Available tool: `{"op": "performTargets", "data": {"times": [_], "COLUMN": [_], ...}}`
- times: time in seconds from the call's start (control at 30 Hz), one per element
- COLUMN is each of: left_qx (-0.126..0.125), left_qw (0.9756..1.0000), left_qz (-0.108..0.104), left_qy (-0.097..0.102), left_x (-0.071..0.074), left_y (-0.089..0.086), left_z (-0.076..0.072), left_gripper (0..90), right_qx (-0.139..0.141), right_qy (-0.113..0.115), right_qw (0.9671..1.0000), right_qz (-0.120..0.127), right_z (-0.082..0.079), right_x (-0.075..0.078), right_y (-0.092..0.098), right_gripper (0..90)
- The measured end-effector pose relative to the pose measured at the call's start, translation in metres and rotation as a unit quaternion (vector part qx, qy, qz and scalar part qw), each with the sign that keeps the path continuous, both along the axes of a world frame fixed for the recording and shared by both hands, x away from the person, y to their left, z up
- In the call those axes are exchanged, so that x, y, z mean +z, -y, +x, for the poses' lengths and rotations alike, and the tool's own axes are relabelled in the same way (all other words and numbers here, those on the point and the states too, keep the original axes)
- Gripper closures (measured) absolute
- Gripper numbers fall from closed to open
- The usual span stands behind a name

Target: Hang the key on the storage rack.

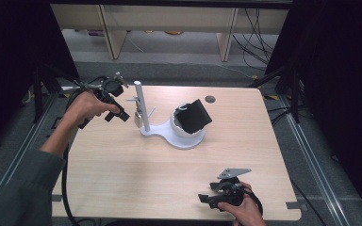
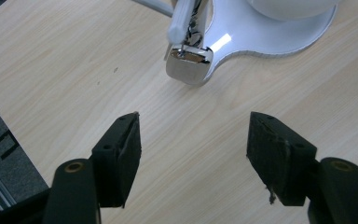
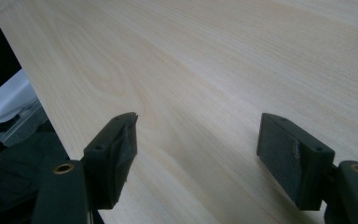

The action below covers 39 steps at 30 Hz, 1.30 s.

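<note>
A white stand (image 1: 169,134) with an upright post (image 1: 138,101) sits at the table's middle back. Its base carries a white cup (image 1: 178,127) with a black block (image 1: 194,115) tilted in it. A shiny metal padlock (image 1: 137,118) hangs by the post. My left gripper (image 1: 122,114) is just left of the padlock, open. In the left gripper view the padlock (image 2: 189,65) lies ahead of the jaws, apart from them, and my left gripper (image 2: 193,140) holds nothing. My right gripper (image 1: 202,198) rests near the front right edge, open (image 3: 198,135) over bare wood.
The light wooden table (image 1: 122,169) has a round cable hole (image 1: 210,99) at the back. Wooden furniture legs (image 1: 226,33) and floor cables stand beyond the far edge. Dark frames flank both sides.
</note>
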<state>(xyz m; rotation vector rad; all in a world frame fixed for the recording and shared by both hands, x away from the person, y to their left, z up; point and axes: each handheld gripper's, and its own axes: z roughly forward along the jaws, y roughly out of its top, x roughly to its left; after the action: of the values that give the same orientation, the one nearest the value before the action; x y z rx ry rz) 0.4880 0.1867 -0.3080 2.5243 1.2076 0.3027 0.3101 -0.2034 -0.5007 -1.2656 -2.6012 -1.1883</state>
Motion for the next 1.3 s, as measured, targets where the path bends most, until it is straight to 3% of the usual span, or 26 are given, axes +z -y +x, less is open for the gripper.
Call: {"op": "performTargets", "data": {"times": [0.17,0.3,0.33,0.4,0.47,0.5,0.73,0.93,0.97,1.13,1.3], "left_qx": [0.006,-0.007,-0.008,-0.007,-0.020,-0.023,-0.040,-0.049,-0.059,-0.057,-0.069], "left_qw": [0.9998,0.9999,0.9997,0.9995,0.9990,0.9989,0.9969,0.9960,0.9958,0.9955,0.9940], "left_qz": [-0.016,-0.011,-0.022,-0.021,-0.034,-0.036,-0.057,-0.061,-0.058,-0.066,-0.074], "left_qy": [0.012,0.009,0.010,0.020,0.019,0.022,0.036,0.044,0.040,0.037,0.041], "left_x": [-0.006,-0.009,-0.012,-0.017,-0.023,-0.026,-0.038,-0.045,-0.048,-0.054,-0.062], "left_y": [-0.007,-0.009,-0.009,-0.008,-0.009,-0.009,-0.010,-0.008,-0.009,-0.009,-0.007], "left_z": [-0.006,-0.012,-0.016,-0.022,-0.033,-0.037,-0.064,-0.080,-0.084,-0.091,-0.103], "left_gripper": [31.3,28.8,28.8,26.9,25.9,25.9,25.1,24.9,24.9,24.3,23.8], "right_qx": [0.000,-0.003,-0.004,-0.002,-0.011,-0.005,-0.008,-0.006,-0.010,-0.004,-0.009], "right_qy": [0.000,-0.001,0.001,0.001,-0.007,0.003,-0.001,0.004,0.008,0.004,0.006], "right_qw": [1.0000,1.0000,1.0000,1.0000,0.9999,0.9999,0.9999,0.9999,0.9999,0.9999,0.9999], "right_qz": [0.002,0.005,0.005,0.006,0.011,0.009,0.010,0.010,0.008,0.015,0.005], "right_z": [0.001,0.002,0.002,0.003,0.000,0.002,0.001,0.003,0.003,0.004,0.003], "right_x": [0.000,-0.001,-0.001,0.000,0.001,0.000,0.000,-0.001,0.000,-0.001,0.000], "right_y": [0.000,0.001,0.001,0.003,0.002,0.003,0.002,0.004,0.005,0.003,0.002], "right_gripper": [29.6,29.5,29.5,29.5,29.5,29.5,29.4,29.4,29.4,29.5,29.4]}}
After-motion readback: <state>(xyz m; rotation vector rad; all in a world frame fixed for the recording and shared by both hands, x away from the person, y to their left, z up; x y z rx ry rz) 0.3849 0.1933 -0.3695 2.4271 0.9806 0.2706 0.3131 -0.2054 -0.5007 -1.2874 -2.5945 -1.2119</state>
